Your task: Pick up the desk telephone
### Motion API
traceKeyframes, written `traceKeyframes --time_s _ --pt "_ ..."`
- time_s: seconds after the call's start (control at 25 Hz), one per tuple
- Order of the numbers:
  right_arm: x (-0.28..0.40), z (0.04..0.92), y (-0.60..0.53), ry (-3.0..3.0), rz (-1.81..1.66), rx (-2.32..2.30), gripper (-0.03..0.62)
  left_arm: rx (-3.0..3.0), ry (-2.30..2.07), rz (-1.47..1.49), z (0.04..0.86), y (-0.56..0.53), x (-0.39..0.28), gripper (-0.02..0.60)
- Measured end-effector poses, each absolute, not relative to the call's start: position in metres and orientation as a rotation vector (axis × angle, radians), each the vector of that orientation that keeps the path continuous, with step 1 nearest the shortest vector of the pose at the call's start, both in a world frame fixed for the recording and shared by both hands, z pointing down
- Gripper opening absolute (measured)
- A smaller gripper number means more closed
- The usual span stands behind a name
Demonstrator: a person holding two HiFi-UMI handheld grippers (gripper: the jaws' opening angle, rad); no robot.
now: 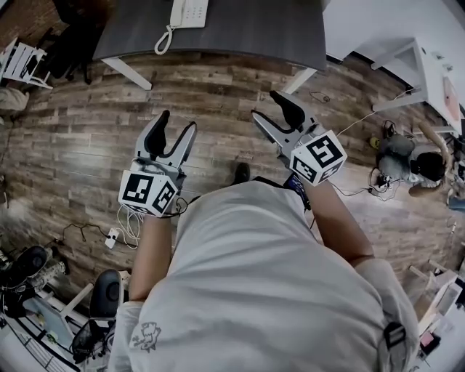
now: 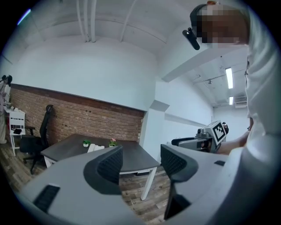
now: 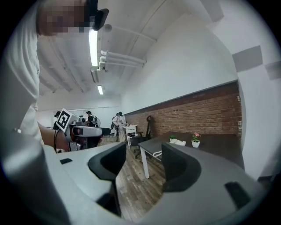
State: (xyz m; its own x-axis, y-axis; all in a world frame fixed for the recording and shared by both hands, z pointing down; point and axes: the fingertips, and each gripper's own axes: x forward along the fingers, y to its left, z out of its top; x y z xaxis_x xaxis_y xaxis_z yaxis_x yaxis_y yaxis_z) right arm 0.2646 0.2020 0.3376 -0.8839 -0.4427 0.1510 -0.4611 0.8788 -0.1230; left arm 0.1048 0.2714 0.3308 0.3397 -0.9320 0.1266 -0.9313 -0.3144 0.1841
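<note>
The desk telephone (image 1: 188,12) sits at the far edge of the head view, on a dark grey desk (image 1: 247,33), with its coiled cord (image 1: 164,41) hanging over the near rim. It is well apart from both grippers, with open wooden floor (image 1: 80,138) between them and the desk. The person holds the left gripper (image 1: 178,125) and the right gripper (image 1: 266,104) out in front of the body, side by side and near each other, both aimed roughly toward the desk. In the left gripper view its fingers (image 2: 109,166) stand wide apart; between them show only the desk edge, a desk leg and floorboards. In the right gripper view the fingers (image 3: 178,169) are likewise spread, with nothing between them but floor and the desk's near corner. Neither gripper touches anything. On the desk top, seen from the grippers, two small potted plants (image 3: 196,140) stand before a brick wall (image 2: 79,118). A pale low shape beside them is probably the telephone, though it is too small to be sure. A black office chair (image 2: 36,139) stands off the desk's left end.
</note>
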Motion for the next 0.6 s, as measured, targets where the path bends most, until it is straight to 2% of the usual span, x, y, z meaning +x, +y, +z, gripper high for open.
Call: traceKeyframes --time_s 0.28,0.6 --pt "0.298 0.342 0.169 -2.946 0.273 0.73 0.244 2.406 -1.662 0.033 0.328 0.236 0.141 0.282" --pt "0.313 0.343 0.147 -2.925 0.255 0.811 0.245 2.432 -1.614 0.052 0.332 0.207 0.148 0.283"
